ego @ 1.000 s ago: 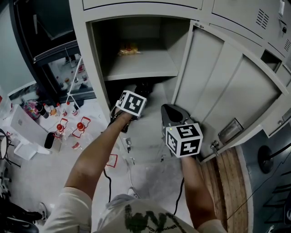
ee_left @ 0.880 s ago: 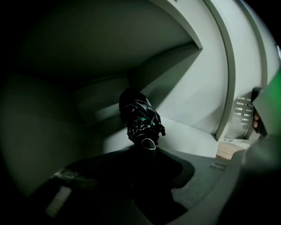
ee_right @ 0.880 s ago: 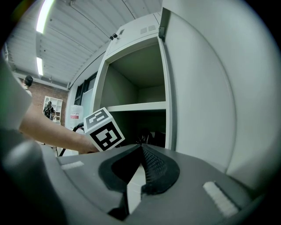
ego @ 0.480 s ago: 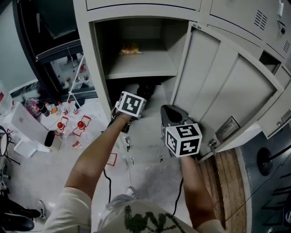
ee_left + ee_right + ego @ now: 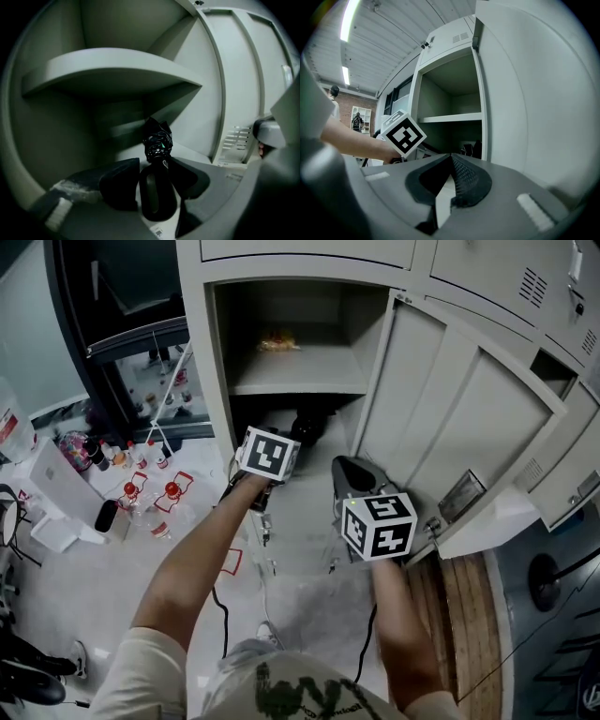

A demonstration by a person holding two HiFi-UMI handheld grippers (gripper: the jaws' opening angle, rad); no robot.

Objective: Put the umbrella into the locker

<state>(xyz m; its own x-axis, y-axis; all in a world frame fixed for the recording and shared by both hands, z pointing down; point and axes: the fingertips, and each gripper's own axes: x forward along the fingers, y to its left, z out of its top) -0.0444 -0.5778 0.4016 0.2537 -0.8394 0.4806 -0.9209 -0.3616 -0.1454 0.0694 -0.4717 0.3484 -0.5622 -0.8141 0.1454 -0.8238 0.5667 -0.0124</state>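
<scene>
Far left of both grippers, bottles sit on the floor, not part of this. Left gripper is poked into the locker, under the shelf and aimed down a bit, b/c that's where the umbrella goes. Umbrella's lying on the lower compartment floor straight ahead of that gripper, handle end toward it and sitting btw the jaws. Jaws have just been spreading and now stand wide, pads off the handle. Reads as a let-go, i.e. umbrella's delivered. Smth yellowish up on the shelf, well above the gripper; can't tell what. Right gripper hangs outside, just right of the left one, jaws tip to tip w/ nothing in them, prob just parked clear of the opening. Door is swung wide to its right, so the way in is free.

Vs a sec ago: umbrella's in the same spot in the lower compartment, right gripper's in the same place by the door, and the left gripper's cube has barely shifted in the head view. Main change is the widened left jaws.
</scene>
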